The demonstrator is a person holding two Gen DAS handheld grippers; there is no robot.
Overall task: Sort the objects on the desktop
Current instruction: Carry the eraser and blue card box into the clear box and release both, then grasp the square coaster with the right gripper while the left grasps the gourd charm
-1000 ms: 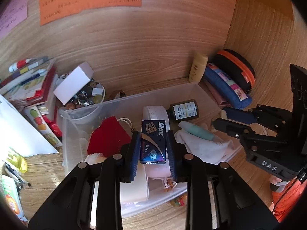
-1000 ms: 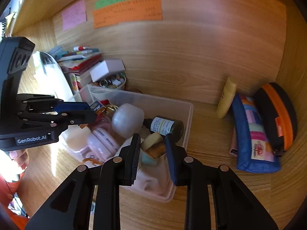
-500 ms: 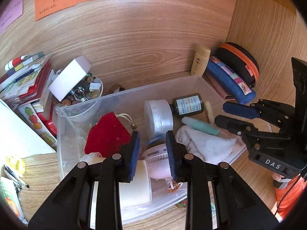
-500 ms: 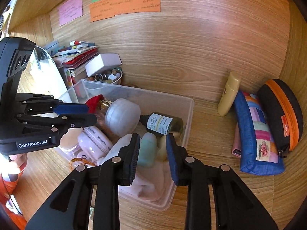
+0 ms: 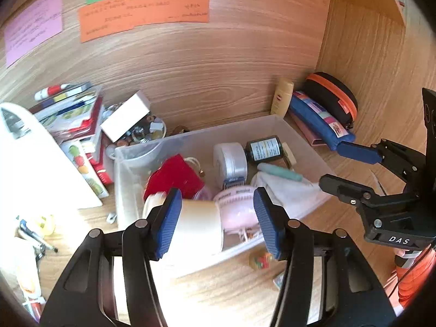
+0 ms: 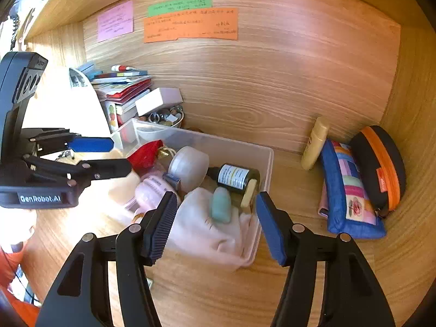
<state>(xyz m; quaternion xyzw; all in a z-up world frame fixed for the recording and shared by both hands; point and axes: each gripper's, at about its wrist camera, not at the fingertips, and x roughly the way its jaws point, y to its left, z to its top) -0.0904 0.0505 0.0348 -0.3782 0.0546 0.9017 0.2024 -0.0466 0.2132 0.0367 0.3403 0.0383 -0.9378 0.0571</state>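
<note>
Wooden desk (image 6: 313,267), clear bin (image 6: 268,160), blue pouch (image 6: 351,196)

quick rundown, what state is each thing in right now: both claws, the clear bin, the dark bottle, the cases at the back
left claw: open, nothing gripped, jaws just opened
right claw: open, nothing gripped, jaws just opened
clear bin: lidless, crowded with items
dark bottle: capped, lying on its side in the bin
cream tube: closed, leaning on the back wall
black case: zipped shut, propped on edge
blue pouch: closed, beside the black case

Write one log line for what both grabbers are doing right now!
left gripper: open, jaws just opened, empty | right gripper: open, jaws just opened, empty | both above clear bin | staples box in bin
</note>
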